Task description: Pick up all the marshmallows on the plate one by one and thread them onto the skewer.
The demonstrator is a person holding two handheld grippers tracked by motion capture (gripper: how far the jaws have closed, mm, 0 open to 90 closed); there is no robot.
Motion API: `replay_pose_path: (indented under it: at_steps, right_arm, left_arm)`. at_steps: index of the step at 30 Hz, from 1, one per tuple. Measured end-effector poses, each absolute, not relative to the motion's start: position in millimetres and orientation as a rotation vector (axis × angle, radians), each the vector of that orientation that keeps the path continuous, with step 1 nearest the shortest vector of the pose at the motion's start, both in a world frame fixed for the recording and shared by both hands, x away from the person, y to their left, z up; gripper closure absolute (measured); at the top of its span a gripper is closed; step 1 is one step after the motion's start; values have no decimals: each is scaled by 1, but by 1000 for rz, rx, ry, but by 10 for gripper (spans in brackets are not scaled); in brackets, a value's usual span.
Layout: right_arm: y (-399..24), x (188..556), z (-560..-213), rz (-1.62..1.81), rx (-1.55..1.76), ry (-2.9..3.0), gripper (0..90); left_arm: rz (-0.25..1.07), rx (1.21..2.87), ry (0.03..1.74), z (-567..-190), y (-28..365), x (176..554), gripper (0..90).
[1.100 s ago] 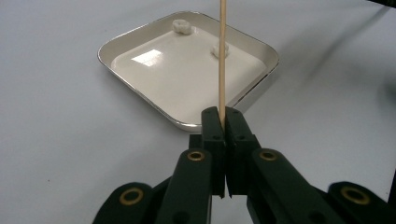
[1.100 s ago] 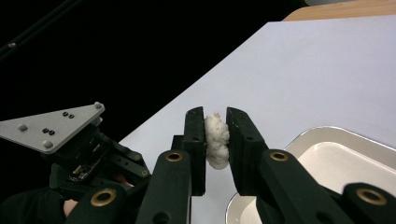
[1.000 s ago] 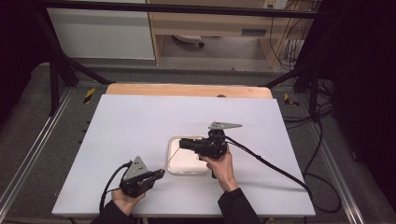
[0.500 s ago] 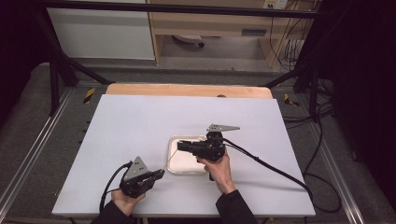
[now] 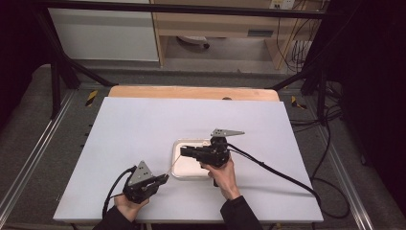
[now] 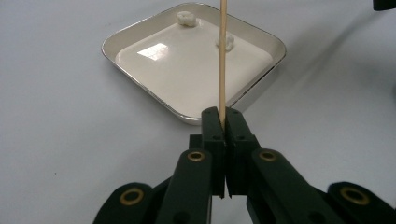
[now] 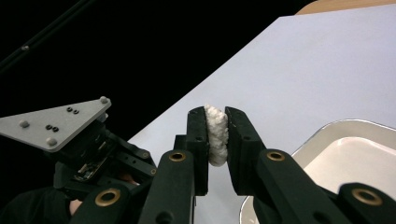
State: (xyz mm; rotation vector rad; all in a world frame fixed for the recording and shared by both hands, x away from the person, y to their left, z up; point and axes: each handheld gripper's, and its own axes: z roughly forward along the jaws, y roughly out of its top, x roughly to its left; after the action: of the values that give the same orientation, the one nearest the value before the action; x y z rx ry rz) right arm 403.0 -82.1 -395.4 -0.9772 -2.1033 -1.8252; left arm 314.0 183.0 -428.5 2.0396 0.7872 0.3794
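- My left claw [image 6: 223, 122] was clamped tight on a thin wooden skewer [image 6: 222, 60], which stood straight up from between the pads in the left gripper view.
- In the high view that left claw [image 5: 163, 179] sat low at the near left of the white desk [image 5: 143, 124], pointing toward the tray [image 5: 178, 168], with the skewer a faint line slanting up toward it.
- My right claw [image 7: 215, 135] had its pads pressed on a white fluffy lump [image 7: 216, 133]; the lump filled the narrow gap between them.
- From above, my right claw [image 5: 184, 152] hung over the tray's left part, aimed left.
- The tray was a shallow square metal dish with rounded corners and a white floor [image 6: 140, 81]; two more white lumps lay in it, one at the far rim [image 6: 187, 18], one just beside the skewer's line [image 6: 227, 43].
- I could read no brand, label or writing on the tray, the skewer or either claw.
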Motion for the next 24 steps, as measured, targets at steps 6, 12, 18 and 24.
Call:
replay_pose_path:
  at_steps: [6,12,18,24]
  right_arm:
    - [-81,401,-397,-1827,-957,-2109,816]
    - [-80,400,-399,-1824,-941,-2110,817]
    - [-80,399,-399,-1824,-949,-2117,817]
    - [-80,399,-399,-1821,-949,-2127,816]
  left_arm:
    - [377,2046,785,-428,181,314,885]
    - [376,2046,786,-429,181,314,885]
    - [378,2046,784,-429,180,314,885]
    - [375,2043,785,-429,179,314,884]
